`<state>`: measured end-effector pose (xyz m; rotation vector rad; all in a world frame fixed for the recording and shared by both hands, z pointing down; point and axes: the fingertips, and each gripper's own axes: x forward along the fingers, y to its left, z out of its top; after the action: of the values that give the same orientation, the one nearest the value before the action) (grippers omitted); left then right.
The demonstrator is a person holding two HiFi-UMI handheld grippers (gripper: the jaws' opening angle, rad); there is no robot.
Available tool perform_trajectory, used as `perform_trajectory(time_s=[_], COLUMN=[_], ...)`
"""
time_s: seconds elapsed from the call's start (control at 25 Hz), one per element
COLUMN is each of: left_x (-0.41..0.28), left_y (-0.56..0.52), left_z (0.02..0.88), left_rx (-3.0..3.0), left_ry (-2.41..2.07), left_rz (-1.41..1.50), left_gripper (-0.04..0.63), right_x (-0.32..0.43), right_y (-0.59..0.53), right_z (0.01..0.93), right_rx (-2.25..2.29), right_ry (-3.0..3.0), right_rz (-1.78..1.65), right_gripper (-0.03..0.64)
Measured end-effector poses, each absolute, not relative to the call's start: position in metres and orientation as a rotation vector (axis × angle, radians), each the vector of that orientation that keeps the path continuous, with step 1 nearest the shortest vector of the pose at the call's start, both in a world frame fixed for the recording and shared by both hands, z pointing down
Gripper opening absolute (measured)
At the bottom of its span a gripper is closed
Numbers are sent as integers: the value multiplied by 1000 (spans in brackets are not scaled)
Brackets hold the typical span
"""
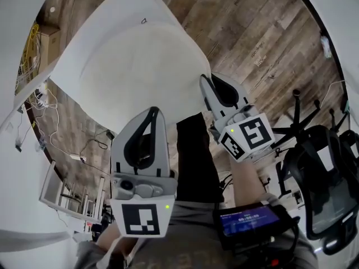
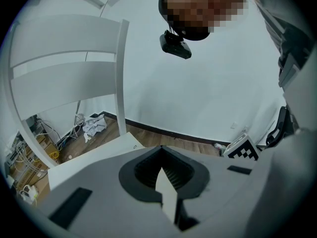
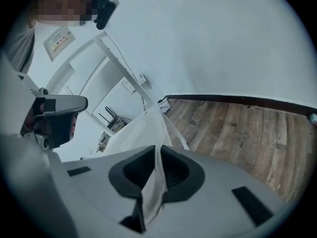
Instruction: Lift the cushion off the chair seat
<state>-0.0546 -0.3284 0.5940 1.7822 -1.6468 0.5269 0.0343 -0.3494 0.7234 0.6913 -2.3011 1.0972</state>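
Observation:
A white cushion (image 1: 140, 72) lies on the white chair seat (image 1: 120, 4), seen from above in the head view. My left gripper (image 1: 152, 110) meets the cushion's near edge. In the left gripper view its jaws (image 2: 161, 170) are shut on a white flap of the cushion (image 2: 167, 195), with the chair's slatted back (image 2: 64, 58) behind. My right gripper (image 1: 205, 78) sits at the cushion's right corner. In the right gripper view its jaws (image 3: 157, 167) are shut on a fold of the cushion (image 3: 143, 128), which stretches away from them.
Black office chairs (image 1: 320, 172) stand on the wood floor to the right. Cables and a power strip (image 1: 39, 100) lie at the left, with a white rack (image 1: 67, 195) below them. A lit screen (image 1: 247, 220) rides on the person's right arm. White wall (image 2: 208, 93) lies beyond the chair.

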Motion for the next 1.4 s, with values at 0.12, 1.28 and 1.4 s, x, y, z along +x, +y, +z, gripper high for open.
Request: perform_trajectory(time_s=[0.12,1.28,1.4], left_x=[-58,-159,-174], left_y=[-324,-193,-178], left_z=[578,335,309], left_rx=[1787,1872,1908], left_ry=[-1667,-2136,-2172], left_rz=[512,302,297], left_gripper=[6,6,6], right_x=[27,-119,-126], right_y=[-349,-233,-226], right_z=[703,394,360], right_rx=[702,565,601], right_ry=[-2331,-2752,-2768], right_rz=[1037,394,319], right_gripper=[38,23,21])
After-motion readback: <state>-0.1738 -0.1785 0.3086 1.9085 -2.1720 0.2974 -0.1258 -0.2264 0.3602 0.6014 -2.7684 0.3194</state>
